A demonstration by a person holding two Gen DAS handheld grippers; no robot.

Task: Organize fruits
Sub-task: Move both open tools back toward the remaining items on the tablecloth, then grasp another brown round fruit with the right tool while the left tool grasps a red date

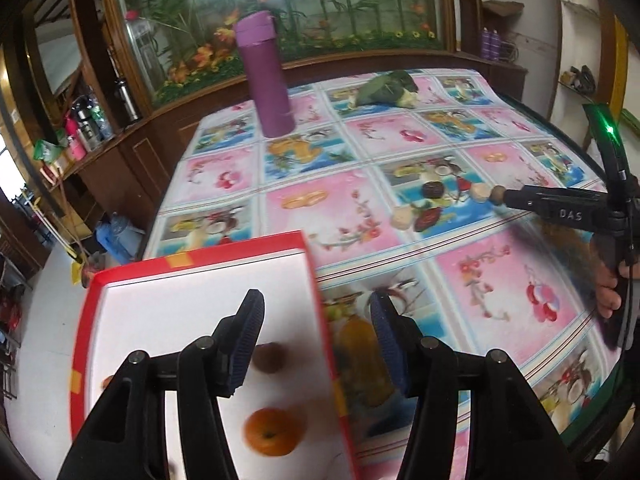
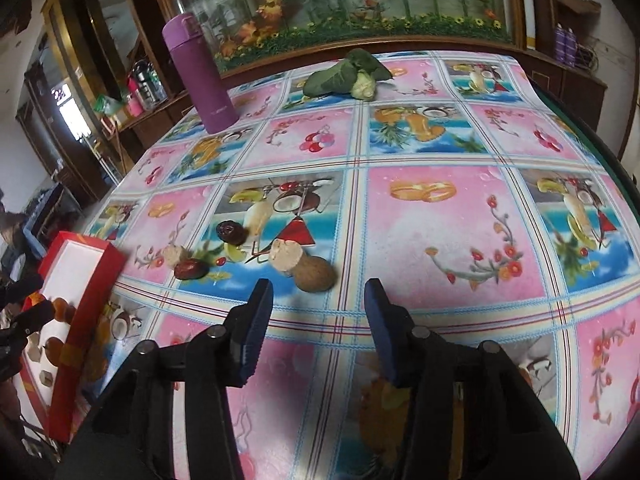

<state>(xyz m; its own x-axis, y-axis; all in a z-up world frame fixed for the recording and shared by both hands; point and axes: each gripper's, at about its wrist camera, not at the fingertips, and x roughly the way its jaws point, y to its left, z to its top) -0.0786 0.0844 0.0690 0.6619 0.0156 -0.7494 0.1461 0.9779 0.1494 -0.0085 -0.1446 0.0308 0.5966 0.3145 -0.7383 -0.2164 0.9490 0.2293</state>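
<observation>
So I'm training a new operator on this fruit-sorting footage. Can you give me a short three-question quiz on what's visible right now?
1. True or false: the orange lies inside the red box.
2. Which small item on the tablecloth lies closest to the right gripper?
A. the brown kiwi
B. the purple bottle
C. the leafy vegetable
3. Fill in: both the left gripper and the right gripper are ____, holding nothing.

Key: 1 true; 2 A; 3 open.
</observation>
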